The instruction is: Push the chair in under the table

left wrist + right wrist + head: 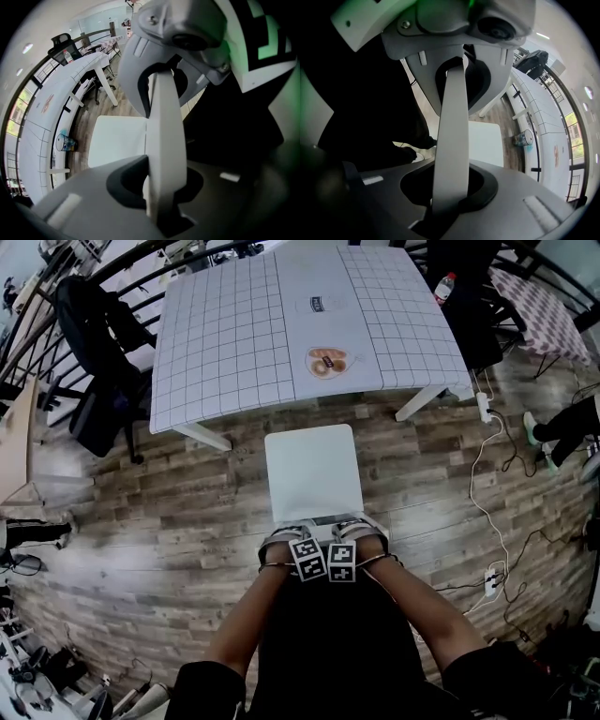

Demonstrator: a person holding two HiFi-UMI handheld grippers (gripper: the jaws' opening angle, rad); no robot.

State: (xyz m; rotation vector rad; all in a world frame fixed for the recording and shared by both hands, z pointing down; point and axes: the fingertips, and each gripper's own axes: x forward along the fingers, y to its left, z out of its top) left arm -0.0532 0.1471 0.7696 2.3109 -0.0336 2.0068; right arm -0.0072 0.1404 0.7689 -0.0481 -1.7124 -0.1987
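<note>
A white chair stands just in front of the table point(234, 343) and its grid-patterned cloth, with the seat point(313, 470) facing the table edge. Both grippers point down onto the top of the chair's backrest, side by side. In the head view my left gripper point(291, 532) clamps the left part of the rail and my right gripper point(361, 529) the right part. In the left gripper view the white backrest point(164, 122) runs between the jaws, and the seat point(117, 140) lies beyond. The right gripper view shows the same backrest point(452, 131) held between its jaws.
A black office chair draped with a dark jacket point(98, 362) stands left of the table. Cables and power strips point(492, 582) lie on the wooden floor at the right, near someone's feet point(553, 432). A clear container point(525, 138) sits on the floor under the table.
</note>
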